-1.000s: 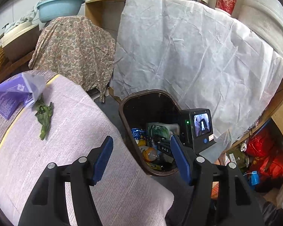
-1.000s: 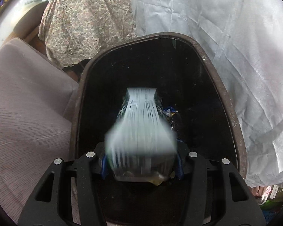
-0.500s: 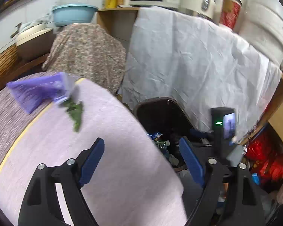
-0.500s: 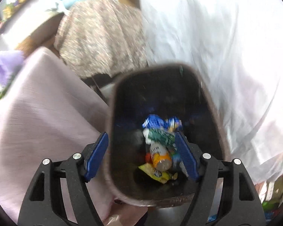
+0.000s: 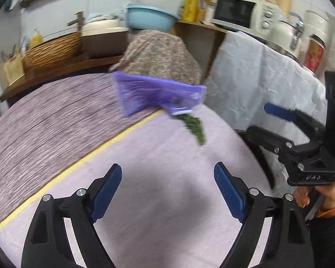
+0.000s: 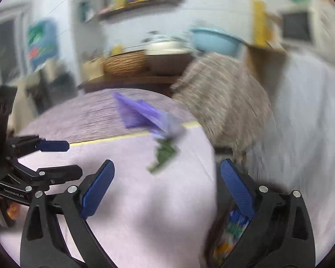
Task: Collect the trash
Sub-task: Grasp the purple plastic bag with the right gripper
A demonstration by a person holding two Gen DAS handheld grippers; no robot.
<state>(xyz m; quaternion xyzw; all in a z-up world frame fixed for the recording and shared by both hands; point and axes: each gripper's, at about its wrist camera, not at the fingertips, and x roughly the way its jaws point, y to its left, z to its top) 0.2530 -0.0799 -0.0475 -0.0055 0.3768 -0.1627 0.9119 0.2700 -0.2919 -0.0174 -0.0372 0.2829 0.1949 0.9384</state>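
Both our tongs are empty. The left tongs (image 5: 167, 192) stand wide apart over bare cloth with nothing between the pads, and the right tongs (image 6: 167, 189) have just been opening and now gape as wide, also holding nothing. The right one shows in the left view at 3 o'clock (image 5: 279, 120), and the left one shows in the right view at 9 o'clock (image 6: 55, 156), so the two hang side by side above the near edge of the counter (image 5: 167, 212).

What is left to collect lies ahead: a purple bag (image 5: 158, 96) flat on the cloth, with a green leaf (image 5: 194, 127) touching its near right corner. From the left tongs the leaf sits at about 1 o'clock and the bag at 12; from the right tongs the leaf (image 6: 164, 156) is almost dead at 12, the bag (image 6: 143, 116) just behind it toward 11.

The bag's long axis runs roughly 9 to 3 across our line of reach; the leaf runs 11 to 5. We judge the right tongs the nearer to the leaf, the left better placed for the bag. The bin (image 6: 230, 230) lies low at 5 o'clock under the right tongs, with trash already in it
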